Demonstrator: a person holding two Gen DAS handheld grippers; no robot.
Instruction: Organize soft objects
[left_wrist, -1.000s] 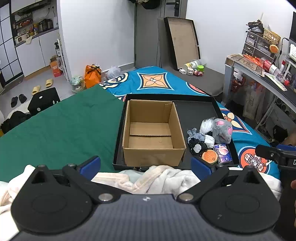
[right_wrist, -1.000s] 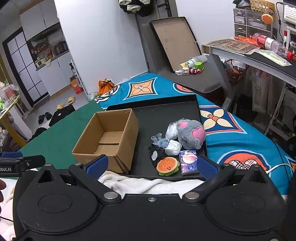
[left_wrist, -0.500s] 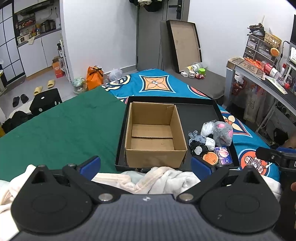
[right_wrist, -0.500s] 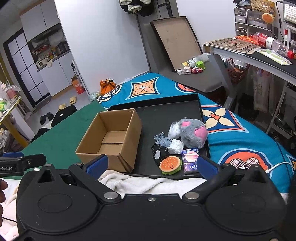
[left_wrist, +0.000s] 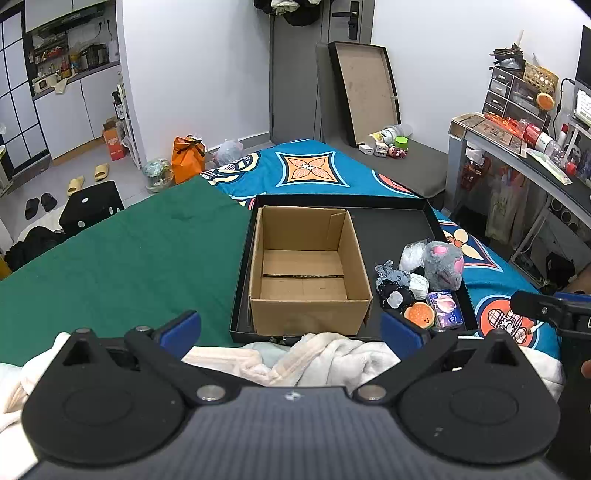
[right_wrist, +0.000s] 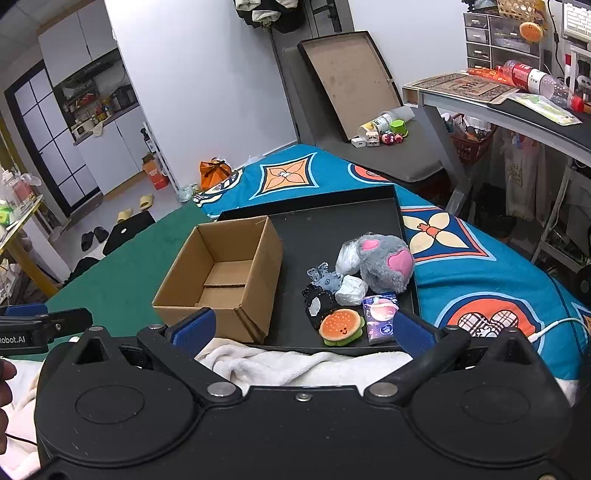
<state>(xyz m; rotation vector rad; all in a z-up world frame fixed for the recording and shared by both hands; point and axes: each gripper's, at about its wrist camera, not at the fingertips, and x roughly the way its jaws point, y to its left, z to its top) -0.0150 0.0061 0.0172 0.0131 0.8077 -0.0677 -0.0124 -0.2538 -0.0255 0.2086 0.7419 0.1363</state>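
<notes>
An empty cardboard box (left_wrist: 306, 273) (right_wrist: 225, 280) stands in the left part of a black tray (left_wrist: 391, 225) (right_wrist: 332, 229) on the bed. Beside it on the right lies a cluster of soft things: a grey plush with pink patches (left_wrist: 443, 264) (right_wrist: 386, 264), a burger toy (left_wrist: 419, 315) (right_wrist: 340, 326), a tissue pack (left_wrist: 445, 309) (right_wrist: 382, 317), white wrapped bundles (right_wrist: 351, 290) and a black lace piece (right_wrist: 317, 304). My left gripper (left_wrist: 290, 328) and right gripper (right_wrist: 303, 326) are both open and empty, held short of the tray above a cream blanket (left_wrist: 314, 354) (right_wrist: 288, 363).
The bed has a green cover (left_wrist: 129, 251) on the left and a blue patterned sheet (left_wrist: 314, 170) on the right. A desk (right_wrist: 517, 107) stands at the right. A second tray (left_wrist: 364, 92) leans on the far wall.
Both grippers have lifted and tilted slightly, so the tray and box sit lower in the views. Nothing on the tray has moved.
</notes>
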